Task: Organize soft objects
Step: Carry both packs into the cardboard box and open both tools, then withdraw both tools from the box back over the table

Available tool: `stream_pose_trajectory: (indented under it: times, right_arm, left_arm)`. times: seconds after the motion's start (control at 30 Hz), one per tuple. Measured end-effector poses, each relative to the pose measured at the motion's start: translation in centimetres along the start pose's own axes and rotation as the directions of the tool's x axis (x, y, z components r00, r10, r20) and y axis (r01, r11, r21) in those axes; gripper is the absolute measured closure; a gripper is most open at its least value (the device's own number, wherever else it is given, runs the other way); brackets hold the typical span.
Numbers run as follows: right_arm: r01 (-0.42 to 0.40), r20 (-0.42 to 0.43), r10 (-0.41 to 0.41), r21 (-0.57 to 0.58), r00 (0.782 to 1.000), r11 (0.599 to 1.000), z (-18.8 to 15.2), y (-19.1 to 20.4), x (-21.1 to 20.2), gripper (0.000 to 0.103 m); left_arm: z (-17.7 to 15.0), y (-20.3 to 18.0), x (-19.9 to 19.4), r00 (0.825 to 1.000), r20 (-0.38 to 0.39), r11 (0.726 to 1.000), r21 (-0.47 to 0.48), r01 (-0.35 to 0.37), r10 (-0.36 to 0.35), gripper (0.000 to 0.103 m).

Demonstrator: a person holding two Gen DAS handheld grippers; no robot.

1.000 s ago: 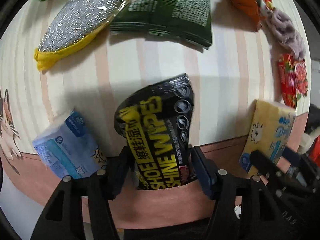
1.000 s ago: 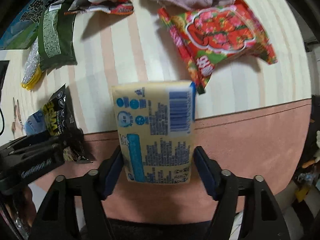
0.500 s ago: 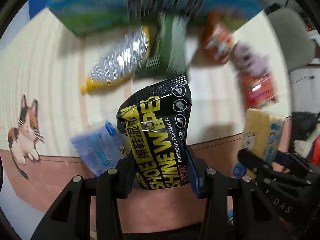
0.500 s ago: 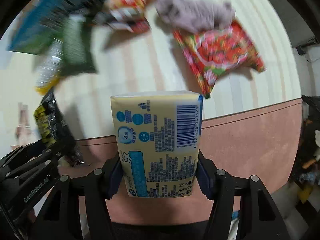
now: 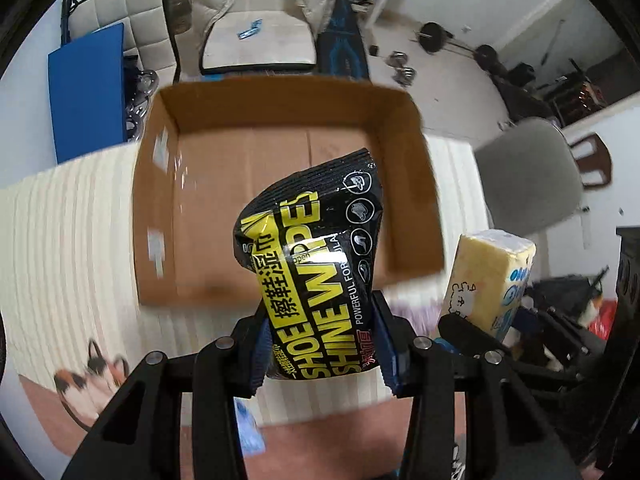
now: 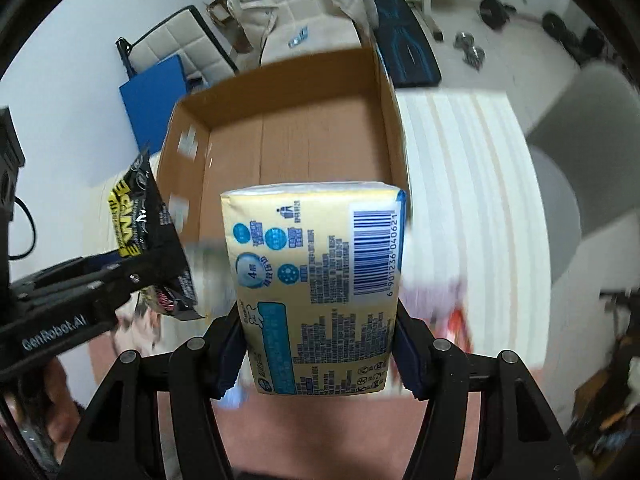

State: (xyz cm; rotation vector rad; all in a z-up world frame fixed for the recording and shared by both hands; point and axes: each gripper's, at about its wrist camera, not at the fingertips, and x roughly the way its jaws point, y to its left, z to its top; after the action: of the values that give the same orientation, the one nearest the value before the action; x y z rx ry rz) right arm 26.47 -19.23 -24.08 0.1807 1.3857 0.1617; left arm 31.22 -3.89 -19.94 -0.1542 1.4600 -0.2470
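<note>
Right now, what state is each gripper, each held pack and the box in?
left gripper: shut on the shoe wipes pack, held up in front of the box.
shoe wipes pack: gripped, crumpled.
right gripper: shut on the tissue pack.
tissue pack: gripped, sealed.
cardboard box: open-topped, nothing visible inside.

A black foil pack of shoe shine wipes with yellow lettering [image 5: 316, 280] stands upright and slightly crumpled, pinched at its lower end, in front of an open brown cardboard box [image 5: 408, 148]. To its right, a pale yellow plastic-wrapped tissue pack with blue print and a barcode [image 6: 320, 280] stands upright, likewise held at its base.
</note>
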Motion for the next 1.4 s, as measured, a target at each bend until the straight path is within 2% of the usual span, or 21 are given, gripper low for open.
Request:
stream_pose_trajectory:
  times: [0.07, 0.2, 0.47, 0.73, 0.97, 1.0, 1.03, 1.1, 1.13, 1.2, 1.23, 1.3, 1.33, 1.4]
  right_arm:
    - [-0.002, -0.012, 0.001, -0.007, 1.000, 1.000, 3.3, 0.2, 2.0, 0.038]
    - [0.012, -0.062, -0.015, -0.039, 0.998, 0.999, 9.2, 0.7, 6.2, 0.038]
    - [0.048, -0.158, -0.060, -0.079, 0.986, 0.996, 17.3, 0.0, 15.5, 0.038]
    - [0.056, -0.204, -0.076, -0.103, 0.976, 0.993, 19.1, 0.6, 19.5, 0.037]
    - [0.036, -0.230, -0.054, -0.081, 0.972, 0.996, 19.9, -0.4, 22.1, 0.036]
    - [0.029, -0.229, -0.046, -0.078, 0.972, 0.997, 19.7, -0.6, 21.8, 0.032]
    - [0.017, -0.229, -0.035, -0.079, 0.973, 0.997, 19.5, -0.7, 21.5, 0.031]
    - [0.021, -0.226, -0.039, -0.078, 0.973, 0.997, 19.3, -0.6, 20.8, 0.029]
    - [0.022, -0.221, -0.040, -0.082, 0.974, 0.996, 19.2, -0.5, 20.4, 0.028]
    - [0.028, -0.218, -0.047, -0.091, 0.975, 0.995, 18.9, -0.4, 19.3, 0.025]
    - [0.032, -0.213, -0.052, -0.095, 0.976, 0.995, 18.7, -0.3, 18.8, 0.024]
    - [0.069, -0.190, -0.090, -0.115, 0.978, 0.991, 18.0, 0.2, 17.3, 0.007]
    - [0.099, -0.166, -0.119, -0.124, 0.979, 0.987, 17.6, 0.2, 16.4, 0.006]
    - [0.125, -0.134, -0.141, -0.126, 0.981, 0.984, 16.9, 0.3, 14.8, 0.002]
  left_arm:
    - [3.9, 0.5, 1.8, 0.999, -0.045, 1.000, -0.014, 0.000, -0.001, 0.061]
    - [8.8, 1.4, 6.4, 0.993, -0.120, 1.000, -0.021, -0.015, 0.013, 0.061]
    - [14.1, 2.5, 13.1, 0.971, -0.234, 0.999, 0.012, -0.046, 0.048, 0.061]
    - [16.1, 3.6, 18.1, 0.947, -0.320, 0.999, 0.019, -0.033, 0.037, 0.059]
    - [16.3, 3.9, 19.2, 0.935, -0.353, 0.999, -0.008, -0.049, 0.043, 0.056]
    - [16.3, 3.9, 18.9, 0.936, -0.347, 0.998, -0.011, -0.059, 0.051, 0.055]
    - [16.3, 3.8, 18.6, 0.940, -0.338, 0.998, -0.013, -0.060, 0.052, 0.053]
    - [16.2, 3.9, 17.6, 0.946, -0.320, 0.998, -0.022, -0.057, 0.047, 0.040]
    - [16.2, 3.9, 17.0, 0.951, -0.306, 0.998, -0.027, -0.056, 0.045, 0.028]
    - [16.0, 3.9, 15.3, 0.963, -0.263, 0.998, -0.028, -0.061, 0.052, 0.013]
    - [15.8, 3.9, 14.6, 0.967, -0.245, 0.997, -0.024, -0.074, 0.066, 0.011]
    - [15.2, 3.8, 12.7, 0.977, -0.190, 0.995, -0.018, -0.097, 0.092, 0.005]
    - [14.8, 3.8, 11.8, 0.980, -0.167, 0.994, -0.020, -0.109, 0.104, 0.002]
    - [13.7, 3.8, 10.3, 0.985, -0.129, 0.992, -0.024, -0.121, 0.117, 0.001]
